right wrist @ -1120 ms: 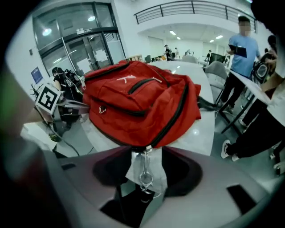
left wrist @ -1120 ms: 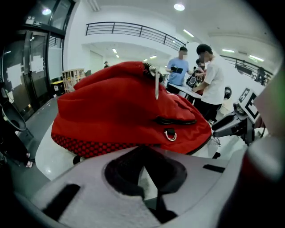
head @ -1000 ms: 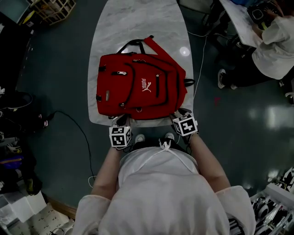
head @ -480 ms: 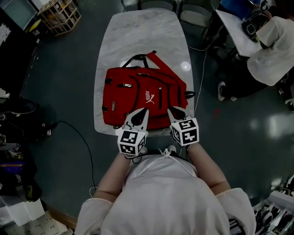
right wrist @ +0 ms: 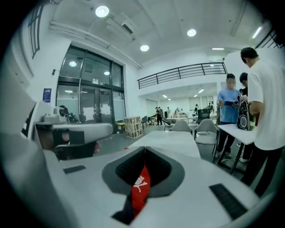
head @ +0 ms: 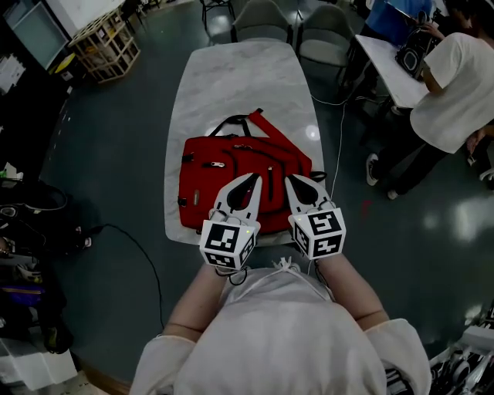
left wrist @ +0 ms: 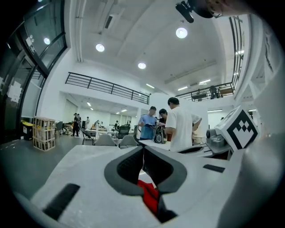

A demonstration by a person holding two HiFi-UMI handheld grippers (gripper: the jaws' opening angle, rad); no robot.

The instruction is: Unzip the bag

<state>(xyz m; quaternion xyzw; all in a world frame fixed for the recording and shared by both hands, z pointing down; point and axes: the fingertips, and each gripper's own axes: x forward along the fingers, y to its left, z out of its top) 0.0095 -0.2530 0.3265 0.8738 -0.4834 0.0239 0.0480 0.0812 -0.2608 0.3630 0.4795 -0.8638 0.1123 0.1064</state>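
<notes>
A red backpack with a white logo lies flat on the marble table, its black handle and red strap toward the far side. My left gripper and right gripper hang side by side in the air over the bag's near half, pointing away from me. Both are shut, tips meeting, with nothing held. In the left gripper view a patch of the red bag shows below the closed jaws. In the right gripper view the bag's logo panel shows the same way.
Two grey chairs stand at the table's far end. A person in a white shirt stands by another table at the right. A wooden crate sits far left. A cable runs along the floor.
Both grippers rose from the table's near edge and moved forward over the bag, closer to the head camera. The person at the right stood up.
</notes>
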